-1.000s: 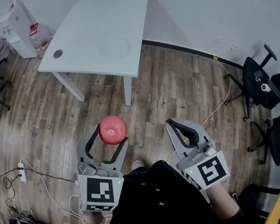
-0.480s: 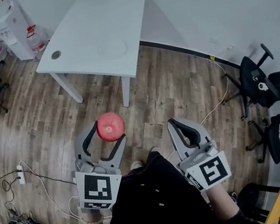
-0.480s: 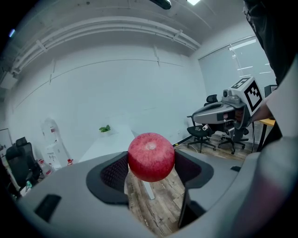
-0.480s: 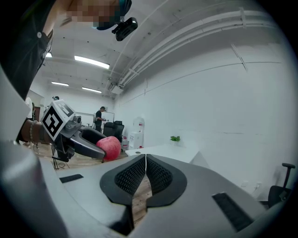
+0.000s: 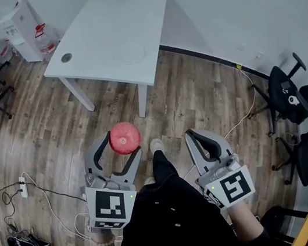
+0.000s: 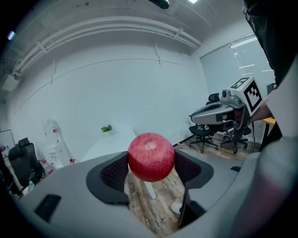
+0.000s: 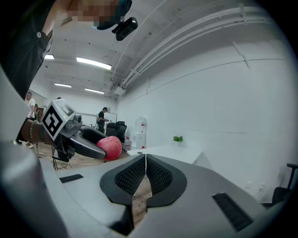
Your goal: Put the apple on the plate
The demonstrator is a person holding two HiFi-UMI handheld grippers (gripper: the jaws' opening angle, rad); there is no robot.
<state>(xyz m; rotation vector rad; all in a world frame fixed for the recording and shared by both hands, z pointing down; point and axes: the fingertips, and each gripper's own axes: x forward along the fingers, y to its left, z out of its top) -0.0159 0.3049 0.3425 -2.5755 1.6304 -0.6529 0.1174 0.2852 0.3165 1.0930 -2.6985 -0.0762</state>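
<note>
Proceeding from the left, the red apple is found clamped between the jaws of the left gripper and held in the air above the wooden floor. The plate is noted on the white table, well apart from the apple. The right gripper is recorded with jaws pressed together and nothing between them.

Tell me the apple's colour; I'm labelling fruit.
The apple is red; clearest in the left gripper view.
</note>
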